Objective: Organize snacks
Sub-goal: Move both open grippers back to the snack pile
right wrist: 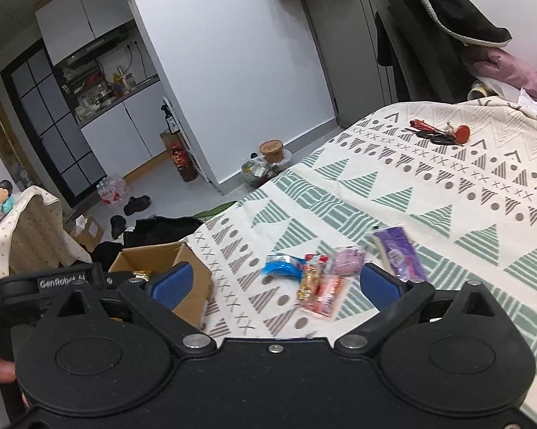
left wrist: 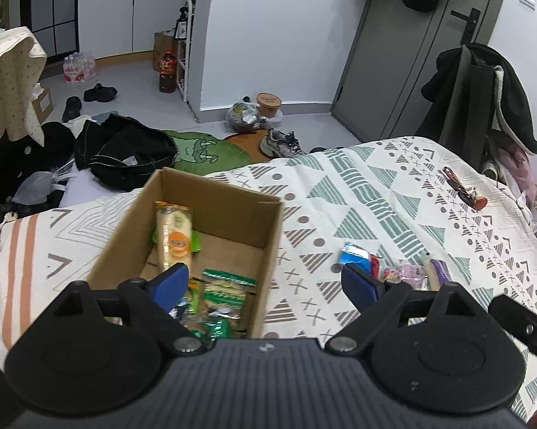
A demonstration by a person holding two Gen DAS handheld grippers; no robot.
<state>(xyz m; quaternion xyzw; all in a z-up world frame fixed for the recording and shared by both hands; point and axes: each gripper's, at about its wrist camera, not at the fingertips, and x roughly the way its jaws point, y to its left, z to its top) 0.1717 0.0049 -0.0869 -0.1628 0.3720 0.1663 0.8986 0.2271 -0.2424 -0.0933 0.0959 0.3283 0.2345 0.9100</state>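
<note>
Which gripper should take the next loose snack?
Right, probably. The right gripper is open with the loose snacks lying between its fingers. The left gripper, also open, sits over the cardboard box.

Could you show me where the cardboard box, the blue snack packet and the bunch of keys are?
cardboard box (left wrist: 268,221): left wrist view, on its bare right wall.
blue snack packet (right wrist: 281,265): right wrist view, on the middle of the wrapper.
bunch of keys (right wrist: 438,135): right wrist view, on the dark keys beside the red tag.

Matt cardboard box (left wrist: 229,211), glossy plastic snack wrappers (right wrist: 318,286), patterned woven cloth (right wrist: 429,193).
</note>
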